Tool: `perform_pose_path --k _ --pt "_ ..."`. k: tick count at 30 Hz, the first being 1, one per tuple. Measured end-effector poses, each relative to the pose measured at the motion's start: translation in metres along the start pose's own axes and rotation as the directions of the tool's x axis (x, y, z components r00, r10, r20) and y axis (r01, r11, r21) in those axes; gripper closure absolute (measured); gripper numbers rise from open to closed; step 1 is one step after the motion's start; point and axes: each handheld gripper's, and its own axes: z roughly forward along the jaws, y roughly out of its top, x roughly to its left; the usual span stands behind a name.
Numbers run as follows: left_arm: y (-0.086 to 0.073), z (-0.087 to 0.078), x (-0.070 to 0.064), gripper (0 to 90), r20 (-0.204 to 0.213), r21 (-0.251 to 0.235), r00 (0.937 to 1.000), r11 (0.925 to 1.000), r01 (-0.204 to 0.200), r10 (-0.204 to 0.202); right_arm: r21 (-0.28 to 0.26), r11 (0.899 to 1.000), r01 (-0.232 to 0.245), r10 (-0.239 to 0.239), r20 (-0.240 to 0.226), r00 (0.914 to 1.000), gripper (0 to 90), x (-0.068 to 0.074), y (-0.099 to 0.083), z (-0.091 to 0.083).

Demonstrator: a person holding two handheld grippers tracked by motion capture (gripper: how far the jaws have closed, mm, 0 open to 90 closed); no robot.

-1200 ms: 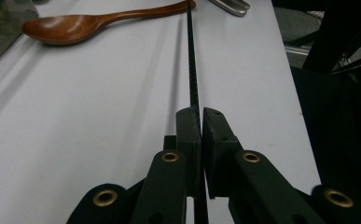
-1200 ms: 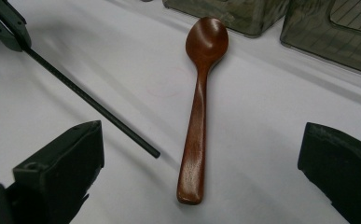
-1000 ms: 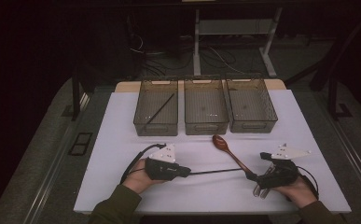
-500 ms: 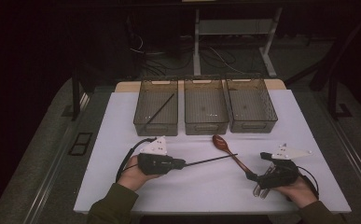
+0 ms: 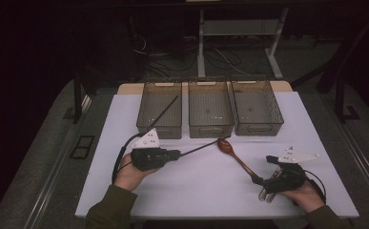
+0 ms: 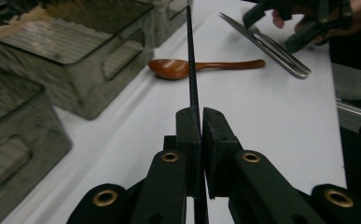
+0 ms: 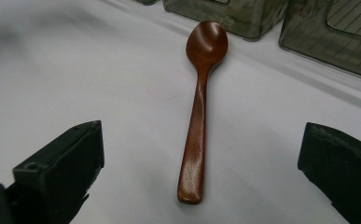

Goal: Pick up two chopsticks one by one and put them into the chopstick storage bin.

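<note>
Left gripper point(image 5: 175, 154): clenched on a thin black chopstick point(image 6: 190, 74), pinched near one end. The stick runs straight out ahead of the jaws, its long axis in line with them, lifted off the white desk point(image 5: 206, 186). Its free tip is seen close to the bowl of the wooden spoon point(image 5: 234, 155) and just short of the front wall of the middle bin point(image 5: 210, 129).

Three clear bins stand in a row beyond the gripper. The left bin point(image 5: 160, 128), ahead of the left gripper and off to its left, already holds another dark stick lying aslant. That bin is judged the likely drop point, so the held stick would need to be swung left and carried forward over the rim.

Right gripper point(image 7: 201, 186): released, jaws spread wide, one to each side of the spoon's handle end. The spoon lies flat on the desk directly ahead of it, long axis running away from the gripper, handle end nearest, bowl pointing toward the bins. The right hand point(image 5: 306, 193) is the nearer one to the spoon.

A pair of metal sticks point(image 6: 271, 44) lies by the right gripper; their exact kind cannot be told.
</note>
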Motion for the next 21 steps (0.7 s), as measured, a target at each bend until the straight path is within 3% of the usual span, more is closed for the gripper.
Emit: perform_pose_path --k 8,13,21 --pt "0.003 -0.012 0.01 85.5 -0.064 -0.038 0.9963 0.9978 0.054 -0.057 -0.003 1.0 -0.001 0.001 -0.003 1.0 0.6 0.0 0.0 -0.001" --pt "0.004 -0.021 0.021 85.5 -0.118 -0.047 0.9881 0.9945 0.094 -0.099 -0.005 1.0 -0.005 0.005 -0.004 1.0 0.6 -0.001 0.0 -0.001" --pt "0.012 -0.029 0.042 85.6 -0.189 -0.056 0.9735 0.9912 0.12 -0.129 -0.007 1.0 -0.015 0.015 -0.001 0.9999 0.6 -0.002 0.0 -0.001"
